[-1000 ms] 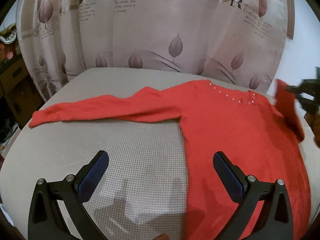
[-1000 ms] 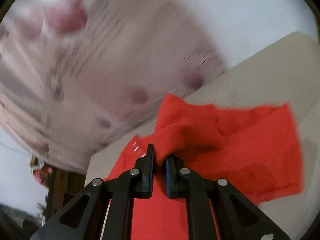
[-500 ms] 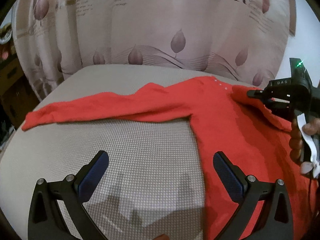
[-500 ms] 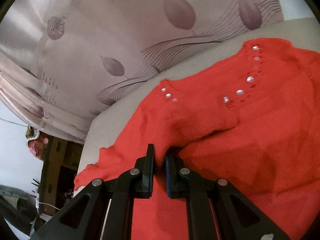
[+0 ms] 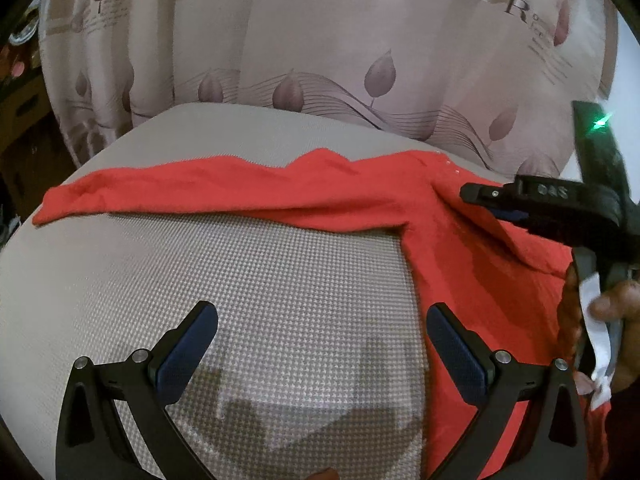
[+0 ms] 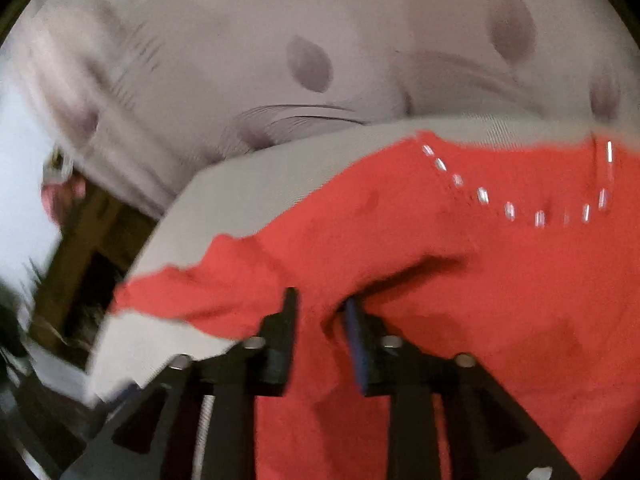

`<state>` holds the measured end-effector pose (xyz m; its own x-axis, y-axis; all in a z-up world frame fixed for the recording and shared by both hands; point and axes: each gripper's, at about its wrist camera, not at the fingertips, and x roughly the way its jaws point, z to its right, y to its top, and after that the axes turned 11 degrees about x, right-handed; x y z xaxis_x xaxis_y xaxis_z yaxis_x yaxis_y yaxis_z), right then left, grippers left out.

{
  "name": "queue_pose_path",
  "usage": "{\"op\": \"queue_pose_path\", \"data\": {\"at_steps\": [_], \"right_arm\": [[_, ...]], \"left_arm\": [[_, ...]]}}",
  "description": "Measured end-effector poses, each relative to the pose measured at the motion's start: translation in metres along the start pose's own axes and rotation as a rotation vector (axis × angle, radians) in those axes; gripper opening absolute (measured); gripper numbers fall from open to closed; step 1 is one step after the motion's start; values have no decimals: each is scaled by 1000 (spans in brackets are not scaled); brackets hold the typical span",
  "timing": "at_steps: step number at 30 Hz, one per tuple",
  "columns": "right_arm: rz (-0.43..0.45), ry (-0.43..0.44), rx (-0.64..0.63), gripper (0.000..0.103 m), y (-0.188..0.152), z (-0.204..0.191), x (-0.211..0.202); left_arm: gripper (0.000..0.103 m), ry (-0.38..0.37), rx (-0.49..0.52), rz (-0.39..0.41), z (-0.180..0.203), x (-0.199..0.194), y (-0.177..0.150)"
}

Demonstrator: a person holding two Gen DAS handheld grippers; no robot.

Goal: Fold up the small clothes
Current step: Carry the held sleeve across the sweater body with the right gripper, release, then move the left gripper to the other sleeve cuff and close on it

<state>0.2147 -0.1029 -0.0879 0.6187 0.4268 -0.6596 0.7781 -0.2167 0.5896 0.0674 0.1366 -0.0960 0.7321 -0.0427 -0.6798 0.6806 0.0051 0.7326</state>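
Two grippers: left gripper gapes wide, empty; right gripper jaws are opening around red sweater sleeve.

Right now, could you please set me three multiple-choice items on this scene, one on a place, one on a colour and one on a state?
1. Where does the sweater's outstretched sleeve lie in the left wrist view?
A. Across the grey cushion, toward the picture's left
B. Hanging on the curtain
C. Rolled inside the left gripper

2. What colour is the sweater?
A. Blue
B. Red
C. White

3. How does the left gripper stand?
A. Shut on the sleeve
B. Shut on the curtain
C. Open, holding nothing

Answers: 1 A, the sleeve stretches flat over the cushion. 2 B, the knit is red in both views. 3 C, its fingers stand wide apart above bare cushion.
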Motion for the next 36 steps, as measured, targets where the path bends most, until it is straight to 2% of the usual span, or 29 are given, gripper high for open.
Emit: {"op": "queue_pose_path", "data": {"at_steps": [2,4,5,6,12,14,16,20,21,23,24,26,27,28,29,33,36], "right_arm": [[13,2,-69,50,-1,-8,-8],[24,86,-53,55,4,-4,-20],[34,107,-26,62,7,1,-25],[39,104,-4,64,11,4,-26],[-59,162,211,65,27,33,-2],[-41,200,267,65,28,36,-5],[-17,182,303,65,25,39,-12],[-86,150,358,65,24,45,3],[-89,142,362,65,25,45,8],[-67,190,327,65,29,33,10],[-61,226,294,65,30,25,8],[-88,366,160,63,26,-5,4],[-100,361,95,63,23,-17,3],[-97,306,31,65,17,-26,1],[-100,296,18,65,14,-27,1],[-103,397,145,65,-1,2,-12],[-86,386,179,65,-18,22,-29]], "left_arm": [[103,-4,-9,-8,-1,2,0],[103,-7,-19,-17,-2,4,-1],[103,-9,-26,-22,-3,5,-1],[103,-10,-30,-23,-3,6,-1],[103,-16,-51,-41,-7,9,-3],[103,-13,-67,-42,-9,9,-3],[103,-13,-89,-43,-13,9,-3],[103,-22,-123,-53,-18,12,-4],[103,-20,-124,-52,-18,11,-4],[103,-15,-127,-52,-18,10,-4],[103,-15,-132,-51,-19,10,-4],[103,-18,-149,-47,-22,10,-4],[103,-22,-160,-44,-25,9,-4],[103,-29,-169,-43,-28,8,-4],[103,-38,-179,-43,-32,7,-5],[103,-27,-207,-29,-50,-5,-2],[103,8,-228,-31,-72,-16,0]]}}
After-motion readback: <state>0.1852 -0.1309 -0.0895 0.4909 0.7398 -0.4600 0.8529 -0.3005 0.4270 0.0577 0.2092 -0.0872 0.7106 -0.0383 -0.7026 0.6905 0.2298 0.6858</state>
